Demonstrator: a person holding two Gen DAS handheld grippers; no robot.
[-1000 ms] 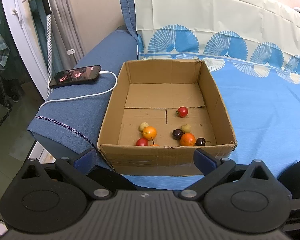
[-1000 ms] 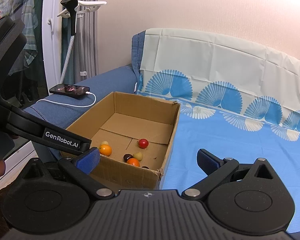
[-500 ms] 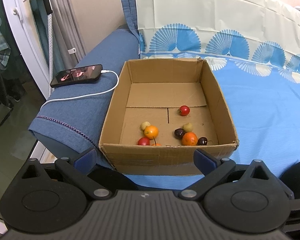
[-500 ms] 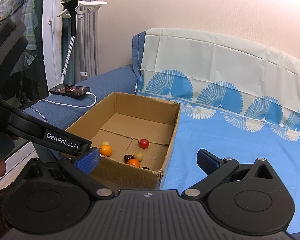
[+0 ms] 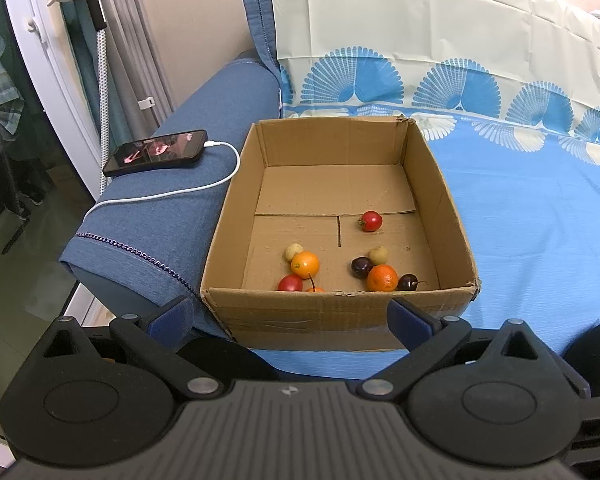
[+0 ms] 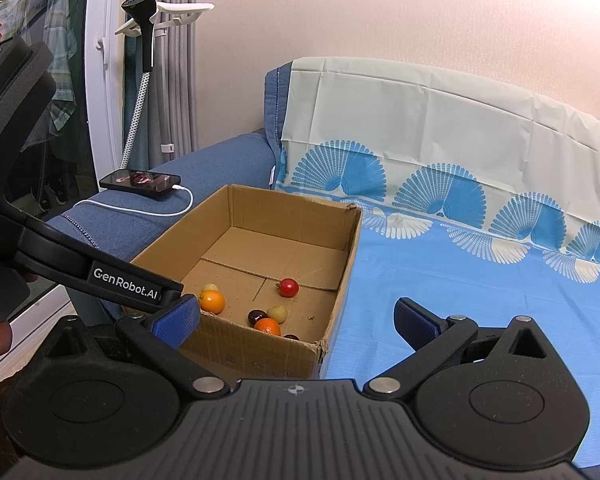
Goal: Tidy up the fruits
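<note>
Cardboard box [image 5: 340,312] w/ fruits [image 5: 305,264], long axis twd backrest; both grippers [image 5: 290,314] [image 6: 296,320] spread, empty

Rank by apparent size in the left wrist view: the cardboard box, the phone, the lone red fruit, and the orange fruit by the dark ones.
1. cardboard box
2. phone
3. orange fruit
4. lone red fruit

The orange fruit lies nearer the camera than the red one, so their true gap is unsure.

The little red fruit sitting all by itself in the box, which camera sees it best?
The left wrist view: it looks down into the cardboard box, showing the red fruit unblocked. The right wrist view shows it too, smaller and from the side.
</note>
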